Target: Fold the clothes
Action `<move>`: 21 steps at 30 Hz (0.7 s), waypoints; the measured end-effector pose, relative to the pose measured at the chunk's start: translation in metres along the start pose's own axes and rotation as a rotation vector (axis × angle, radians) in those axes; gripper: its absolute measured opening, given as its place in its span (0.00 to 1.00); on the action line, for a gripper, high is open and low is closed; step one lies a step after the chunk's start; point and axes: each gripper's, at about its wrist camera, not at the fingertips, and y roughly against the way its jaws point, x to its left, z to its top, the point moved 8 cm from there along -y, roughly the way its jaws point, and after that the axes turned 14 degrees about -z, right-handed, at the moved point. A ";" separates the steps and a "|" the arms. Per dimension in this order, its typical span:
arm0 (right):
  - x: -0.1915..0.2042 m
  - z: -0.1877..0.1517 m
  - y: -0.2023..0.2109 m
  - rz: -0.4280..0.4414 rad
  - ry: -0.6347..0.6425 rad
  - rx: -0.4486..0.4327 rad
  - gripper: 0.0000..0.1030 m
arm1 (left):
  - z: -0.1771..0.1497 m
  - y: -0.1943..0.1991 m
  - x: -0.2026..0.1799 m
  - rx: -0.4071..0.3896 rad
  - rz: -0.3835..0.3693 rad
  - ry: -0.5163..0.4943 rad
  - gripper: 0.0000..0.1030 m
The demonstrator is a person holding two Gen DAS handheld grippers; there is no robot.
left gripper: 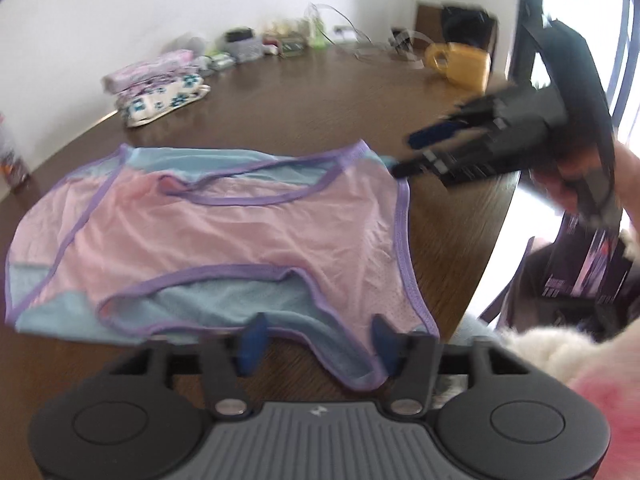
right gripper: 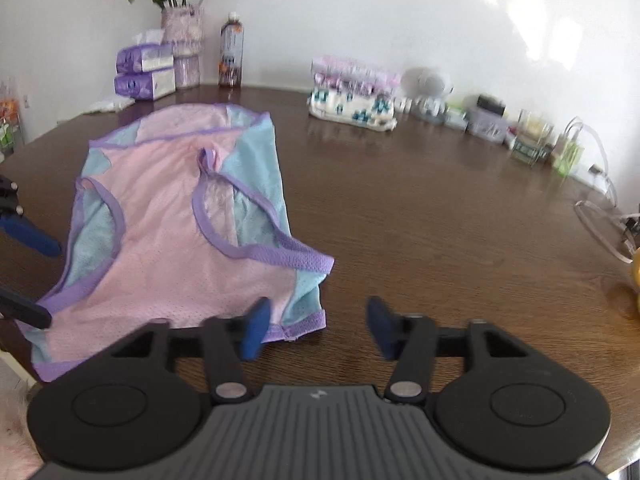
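Garment: pink mesh vest with light-blue side panels and purple binding (left gripper: pixel 224 236), lying spread flat on the dark brown wooden table (left gripper: pixel 320 92), near the table's front edge. Some wrinkles; one armhole strap is bunched up slightly in the middle.

Left gripper (left gripper: pixel 318 340): jaws wide apart, nothing between the blue fingertips (left gripper: pixel 253 342). It sits at the near hem of the vest; the tips overlap the fabric edge in the left wrist view, but contact can't be confirmed. In the right wrist view its blue tip and black finger poke in from the left edge (right gripper: pixel 30 236), just beside the vest's side.

Right gripper (right gripper: pixel 318 326): also wide open, empty. Left blue tip sits over the purple corner of the vest (right gripper: pixel 180 216), right tip over bare table. Seen from the left wrist camera (left gripper: pixel 412 152), it is motion-blurred, held by a hand (left gripper: pixel 568 184) at the vest's far right corner; touching or not, can't tell.

Background, well apart from the vest:
- folded stack of floral white and pink clothes (right gripper: pixel 354 96) near the wall
- yellow ceramic mug (left gripper: pixel 460 62) at the far right of the table
- vase of dried pink flowers (right gripper: pixel 182 36), brown drink bottle (right gripper: pixel 231 54), two purple tissue packs (right gripper: pixel 146 72) at the back left
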 end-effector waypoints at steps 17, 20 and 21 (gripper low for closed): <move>0.109 0.018 0.064 0.281 0.157 0.005 0.59 | -0.027 0.085 0.091 -0.044 0.271 -0.110 0.82; 0.125 0.017 0.060 0.304 0.186 0.065 0.59 | -0.027 0.081 0.105 0.001 0.283 -0.228 0.82; 0.131 0.016 0.058 0.319 0.186 0.089 0.58 | -0.026 0.077 0.111 0.020 0.286 -0.272 0.82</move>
